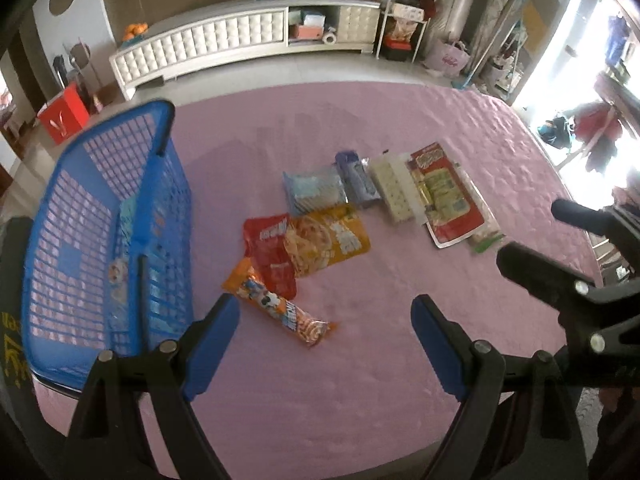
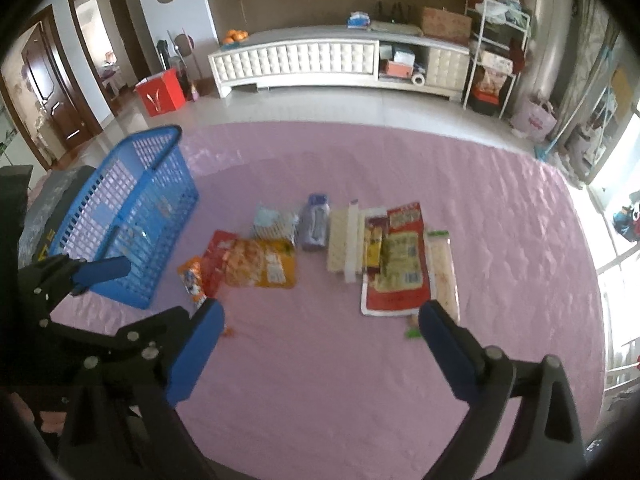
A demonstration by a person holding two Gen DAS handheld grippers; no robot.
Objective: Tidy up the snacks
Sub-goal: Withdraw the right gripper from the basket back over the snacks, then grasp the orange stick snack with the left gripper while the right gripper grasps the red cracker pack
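Pink quilted cloth covers the worktop [image 1: 360,380], on which the snack packets are spread flat in a loose cluster so that each can be reached singly. A blue basket [image 1: 60,240] stands at the left edge, just beside an orange packet [image 1: 280,312], presumably as the collecting bin; at least one packet is already seen through its mesh. The left claw [image 1: 324,344] is held wide open and empty above the orange packet. The right claw [image 2: 320,332] is likewise open and empty, poised near a red packet [image 2: 400,276], suggesting an approach before any grasp.
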